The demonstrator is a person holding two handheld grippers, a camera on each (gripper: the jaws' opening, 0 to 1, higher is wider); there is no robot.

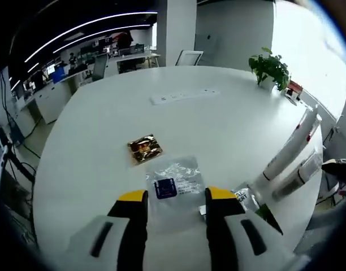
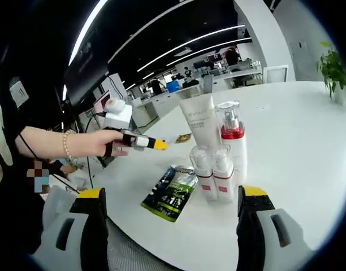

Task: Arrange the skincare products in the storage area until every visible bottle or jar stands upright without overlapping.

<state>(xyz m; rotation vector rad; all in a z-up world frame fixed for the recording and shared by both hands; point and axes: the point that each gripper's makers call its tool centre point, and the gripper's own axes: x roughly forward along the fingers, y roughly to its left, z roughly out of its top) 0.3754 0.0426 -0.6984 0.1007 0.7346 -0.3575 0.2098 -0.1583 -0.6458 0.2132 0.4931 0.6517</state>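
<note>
White tabletop [image 1: 229, 130] carries a tight cluster: a tube [image 2: 199, 119], a tall pump bottle [image 2: 232, 135] and two small bottles [image 2: 213, 172] stand upright and touching, with a dark sachet [image 2: 170, 192] flat just beside them. The right gripper [image 2: 172, 214] gapes wide and empty before them; closing in could topple several at once. The left gripper [image 1: 176, 202], also open, hovers over a clear packet [image 1: 174, 182] near a gold sachet [image 1: 145, 148].

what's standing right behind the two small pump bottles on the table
Behind the two small pump bottles stand a white tube and a taller clear-capped bottle with a red band. Their lower parts are hidden by the small bottles.
</note>
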